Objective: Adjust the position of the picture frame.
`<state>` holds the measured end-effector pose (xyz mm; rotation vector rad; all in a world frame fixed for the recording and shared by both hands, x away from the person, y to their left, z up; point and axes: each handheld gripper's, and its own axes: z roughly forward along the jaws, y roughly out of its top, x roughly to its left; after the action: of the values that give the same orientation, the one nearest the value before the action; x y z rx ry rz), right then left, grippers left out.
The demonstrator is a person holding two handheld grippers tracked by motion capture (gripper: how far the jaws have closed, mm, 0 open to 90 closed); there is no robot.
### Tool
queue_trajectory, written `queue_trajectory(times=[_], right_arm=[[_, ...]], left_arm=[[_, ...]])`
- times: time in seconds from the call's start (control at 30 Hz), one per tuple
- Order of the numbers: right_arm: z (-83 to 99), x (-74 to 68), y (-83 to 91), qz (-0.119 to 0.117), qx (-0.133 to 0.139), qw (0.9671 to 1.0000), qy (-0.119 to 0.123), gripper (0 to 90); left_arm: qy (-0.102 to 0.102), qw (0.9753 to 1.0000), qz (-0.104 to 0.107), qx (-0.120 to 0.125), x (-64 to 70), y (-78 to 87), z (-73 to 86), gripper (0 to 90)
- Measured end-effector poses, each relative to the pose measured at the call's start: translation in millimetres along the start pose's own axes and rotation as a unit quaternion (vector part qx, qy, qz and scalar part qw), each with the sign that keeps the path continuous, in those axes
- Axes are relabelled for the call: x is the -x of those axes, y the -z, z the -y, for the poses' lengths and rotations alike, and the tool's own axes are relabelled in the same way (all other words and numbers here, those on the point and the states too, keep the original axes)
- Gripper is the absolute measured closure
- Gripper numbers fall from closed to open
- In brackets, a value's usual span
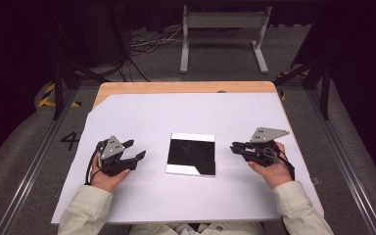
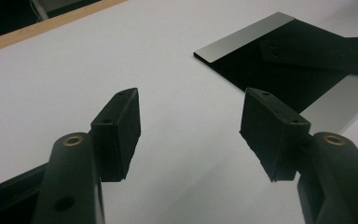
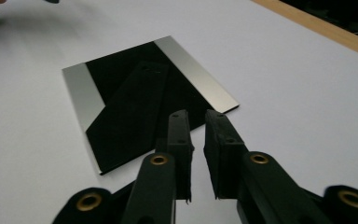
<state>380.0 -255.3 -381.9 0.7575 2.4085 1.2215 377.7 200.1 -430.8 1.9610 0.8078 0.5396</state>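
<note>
On either side of the mirror plate (image 1: 191, 154), the two tongs rest low over the white sheet (image 1: 176, 112). The left gripper (image 1: 138, 152) sits just left of the plate with its jaws spread wide, nothing between them. The right gripper (image 1: 235, 146) sits just right of the plate, its jaws drawn nearly together with a thin slit left, and they hold nothing.

The left gripper view looks between its own spread jaws at bare white sheet (image 2: 74, 70), with the mirror plate (image 2: 247, 42) ahead and off to one side; a dark long shape shows in the plate's glossy face, seemingly a reflection. The right gripper view has the right gripper (image 3: 196, 119) pointing straight at the near edge of the mirror plate (image 3: 196, 74), tips just short of it, and the same sort of dark reflected bar lies across its black face between two silvery strips. From above, those strips show at the top edge and lower corner of the plate.

Beyond the plate, a band of wooden table (image 1: 186, 87) shows past the white sheet's far edge. Farther off stands a grey metal frame (image 1: 223, 34) on the floor, beside loose cables (image 1: 147, 44). Nothing lies between either gripper and the plate.
</note>
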Motion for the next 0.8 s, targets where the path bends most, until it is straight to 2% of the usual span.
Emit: queue_trajectory(times=[0.2,0.5,0.8], right_arm=[[-6.5,-13.5,-6.4,-0.032,-0.019,0.999,0.023,89.5],[-10.7,-27.5,-14.4,-0.063,-0.041,0.9962,0.043,90.0],[-10.8,-40.5,-27.2,-0.096,-0.068,0.9911,0.063,90.0]], left_arm=[[0.001,1.0,0.002,-0.001,0.5,-0.5,-0.2,38.3],[-0.001,1.0,0.003,-0.004,0.8,-1.0,-0.2,38.2],[-0.001,1.0,0.003,-0.005,1.1,-1.4,-0.2,38.2]])
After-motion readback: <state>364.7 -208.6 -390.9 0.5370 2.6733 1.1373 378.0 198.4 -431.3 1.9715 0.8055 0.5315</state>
